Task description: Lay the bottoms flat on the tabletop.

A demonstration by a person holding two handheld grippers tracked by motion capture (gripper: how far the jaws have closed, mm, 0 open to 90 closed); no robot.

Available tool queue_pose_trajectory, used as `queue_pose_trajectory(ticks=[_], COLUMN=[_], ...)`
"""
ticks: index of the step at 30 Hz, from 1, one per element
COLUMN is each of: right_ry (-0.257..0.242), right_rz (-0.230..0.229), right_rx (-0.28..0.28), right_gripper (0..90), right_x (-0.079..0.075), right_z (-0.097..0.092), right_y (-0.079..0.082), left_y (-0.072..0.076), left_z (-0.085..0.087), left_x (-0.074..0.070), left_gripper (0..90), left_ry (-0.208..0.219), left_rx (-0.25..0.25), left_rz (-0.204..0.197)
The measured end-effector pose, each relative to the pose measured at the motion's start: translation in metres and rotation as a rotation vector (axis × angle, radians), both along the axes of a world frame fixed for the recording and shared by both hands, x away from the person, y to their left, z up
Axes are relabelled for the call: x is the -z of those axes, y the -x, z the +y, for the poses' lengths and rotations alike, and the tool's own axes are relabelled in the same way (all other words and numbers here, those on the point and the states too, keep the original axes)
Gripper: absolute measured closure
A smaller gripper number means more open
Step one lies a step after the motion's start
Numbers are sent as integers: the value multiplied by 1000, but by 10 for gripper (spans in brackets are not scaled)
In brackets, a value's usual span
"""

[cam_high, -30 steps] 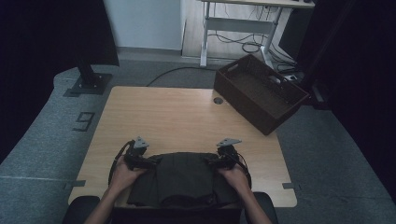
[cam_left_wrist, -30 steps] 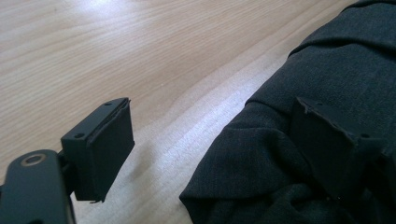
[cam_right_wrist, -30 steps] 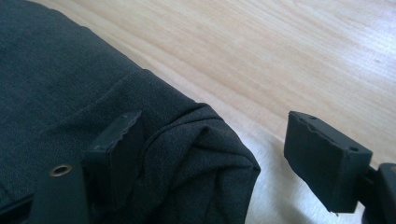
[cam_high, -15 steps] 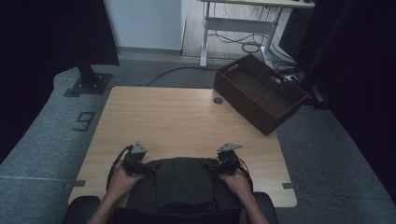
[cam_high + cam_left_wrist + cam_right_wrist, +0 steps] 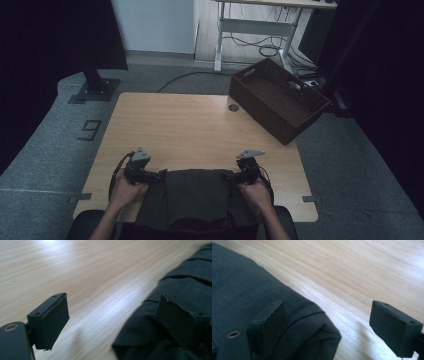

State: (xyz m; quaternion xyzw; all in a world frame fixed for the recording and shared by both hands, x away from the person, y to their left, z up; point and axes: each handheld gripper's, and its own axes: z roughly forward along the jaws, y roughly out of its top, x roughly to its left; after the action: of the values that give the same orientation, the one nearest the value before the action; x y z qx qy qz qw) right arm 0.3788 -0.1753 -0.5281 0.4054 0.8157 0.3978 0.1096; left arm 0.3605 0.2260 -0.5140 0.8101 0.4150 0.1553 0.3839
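A dark folded garment (image 5: 195, 197) lies on the near edge of the wooden table (image 5: 200, 125), and part of it hangs over toward the person. My left gripper (image 5: 150, 175) is at its far left corner, jaws open. In the left gripper view (image 5: 113, 320) the cloth's edge (image 5: 145, 327) reaches in beside the right pad (image 5: 177, 320), unpressed. My right gripper (image 5: 235, 176) is at the far right corner. Its jaws have just been opening and now stand wide. In the right gripper view (image 5: 332, 327) the cloth corner (image 5: 312, 322) lies loose between them.
A dark brown open basket (image 5: 277, 100) sits on the table's far right corner and overhangs it. A small round grommet (image 5: 233, 107) is set in the tabletop beside it. Bare wood stretches beyond the garment. A desk frame with cables (image 5: 260, 30) stands behind.
The two grippers have drifted slightly apart along the garment's far edge. The garment lies about where it was.
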Motion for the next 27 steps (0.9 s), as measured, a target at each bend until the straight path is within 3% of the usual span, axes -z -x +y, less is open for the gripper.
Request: queue_pose_trajectory(ticks=[5,10,13,17,19,21,27], right_ry=[7,48,68,82,94,92,85], right_rz=[-14,-43,-66,-73,-88,-76,-45], right_rx=[36,60,63,80,100,105,116], right_gripper=[23,0,0,0,0,0,0], right_x=[-6,-9,-13,-16,-17,-18,-19], right_z=[-9,-16,-20,-26,-30,-33,-42], right_y=[-6,-11,-14,-18,-20,-22,-29], left_y=[-3,-9,-12,-15,-16,-18,-19], left_z=[23,30,31,32,34,36,36], left_x=[1,16,23,30,32,34,34], left_gripper=[76,14,0,0,0,0,0], left_ry=[-26,-137,-168,-181,-154,-127,-127], left_rx=[-62,-83,-87,-78,-74,-75,-78], left_rz=[-20,8,23,42,53,73,74])
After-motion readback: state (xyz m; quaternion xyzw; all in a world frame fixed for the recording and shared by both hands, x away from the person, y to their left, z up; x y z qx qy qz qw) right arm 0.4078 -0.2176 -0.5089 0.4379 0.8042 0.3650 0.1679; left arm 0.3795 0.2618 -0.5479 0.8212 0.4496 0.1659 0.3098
